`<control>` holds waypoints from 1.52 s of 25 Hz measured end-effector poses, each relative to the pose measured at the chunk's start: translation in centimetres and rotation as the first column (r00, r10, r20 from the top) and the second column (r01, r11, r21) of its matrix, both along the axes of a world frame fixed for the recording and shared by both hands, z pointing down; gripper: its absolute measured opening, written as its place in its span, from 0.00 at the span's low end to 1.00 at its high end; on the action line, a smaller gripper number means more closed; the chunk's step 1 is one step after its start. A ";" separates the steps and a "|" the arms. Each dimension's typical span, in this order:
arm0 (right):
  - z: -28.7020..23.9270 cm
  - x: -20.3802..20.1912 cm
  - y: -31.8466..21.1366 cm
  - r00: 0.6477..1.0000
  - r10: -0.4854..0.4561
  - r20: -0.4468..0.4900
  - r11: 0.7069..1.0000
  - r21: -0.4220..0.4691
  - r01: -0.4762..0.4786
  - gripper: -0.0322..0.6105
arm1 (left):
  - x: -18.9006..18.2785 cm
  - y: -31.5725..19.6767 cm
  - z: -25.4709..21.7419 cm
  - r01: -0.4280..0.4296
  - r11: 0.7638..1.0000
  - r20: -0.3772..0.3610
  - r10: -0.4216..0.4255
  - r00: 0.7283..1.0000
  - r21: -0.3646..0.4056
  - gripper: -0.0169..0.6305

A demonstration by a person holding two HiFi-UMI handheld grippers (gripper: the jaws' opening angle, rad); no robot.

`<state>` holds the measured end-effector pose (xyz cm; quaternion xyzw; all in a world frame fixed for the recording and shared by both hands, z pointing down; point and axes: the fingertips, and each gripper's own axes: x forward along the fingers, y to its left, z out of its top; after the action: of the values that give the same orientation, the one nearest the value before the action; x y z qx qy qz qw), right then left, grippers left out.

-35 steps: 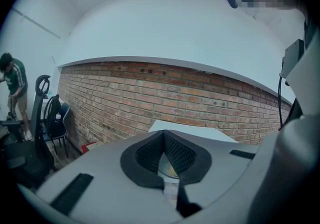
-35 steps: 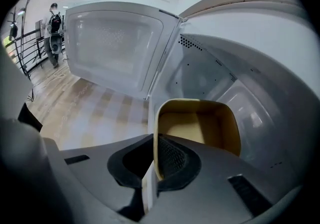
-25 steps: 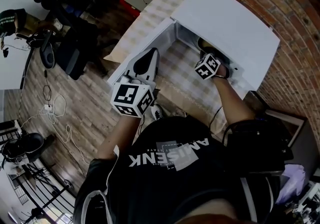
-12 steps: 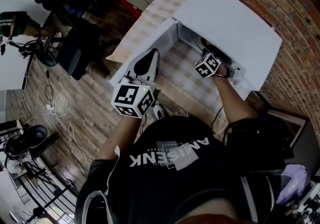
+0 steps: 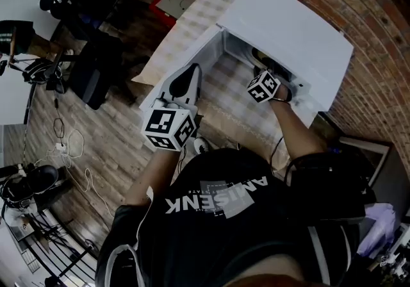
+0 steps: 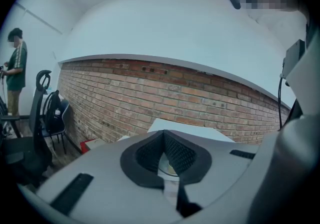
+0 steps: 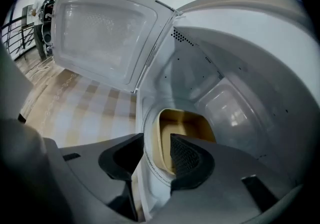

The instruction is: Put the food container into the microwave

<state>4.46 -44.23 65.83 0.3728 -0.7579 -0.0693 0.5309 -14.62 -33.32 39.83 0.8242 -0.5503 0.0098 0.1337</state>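
The white microwave stands with its door swung wide to the left. Inside, a tan food container rests on the white turntable. My right gripper reaches into the opening, jaws open. The container's near wall lies between the fingers, close to the right pad and apart from the left one. In the head view its marker cube sits at the cavity mouth. My left gripper is shut with nothing in it, held in front of the door and pointing at the brick wall.
The microwave sits on a table with a checked cloth against a brick wall. A red box lies at the table's far end. Chairs, bags and cables stand on the wooden floor to the left, where a person stands.
Both grippers keep their places relative to the microwave. Only the head view has shifted slightly.
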 end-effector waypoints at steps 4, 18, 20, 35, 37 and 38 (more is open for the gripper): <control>-1.2 0.0 1.0 1.000 0.019 0.022 1.000 0.021 -0.019 0.36 | -0.1 0.2 -0.5 -0.029 0.999 -0.008 0.029 1.000 0.018 0.05; -7.5 -0.9 5.3 0.977 0.089 0.196 0.991 0.078 -0.106 0.34 | -1.3 0.4 -1.3 -0.095 0.993 -0.035 0.098 0.995 0.072 0.05; -8.8 -1.0 6.2 0.967 0.091 0.237 0.990 0.080 -0.113 0.30 | -1.2 0.6 -1.7 -0.104 0.991 -0.035 0.107 0.994 0.085 0.05; -20.5 -0.9 12.2 0.867 0.068 0.493 0.953 0.224 -0.202 0.17 | 0.0 3.4 -3.2 -0.186 0.970 0.018 0.186 0.982 0.158 0.05; -22.3 -3.2 11.4 0.840 0.055 0.539 0.950 0.231 -0.210 0.17 | -2.3 2.1 -3.6 -0.191 0.969 0.005 0.193 0.981 0.158 0.05; -23.3 -3.8 11.2 0.820 0.039 0.571 0.948 0.239 -0.211 0.17 | -3.0 1.8 -3.9 -0.194 0.968 0.001 0.197 0.980 0.162 0.05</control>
<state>0.65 -32.99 42.49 0.4999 -0.8348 -0.0327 0.2284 -17.66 -31.51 35.97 0.8825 -0.4644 -0.0279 0.0692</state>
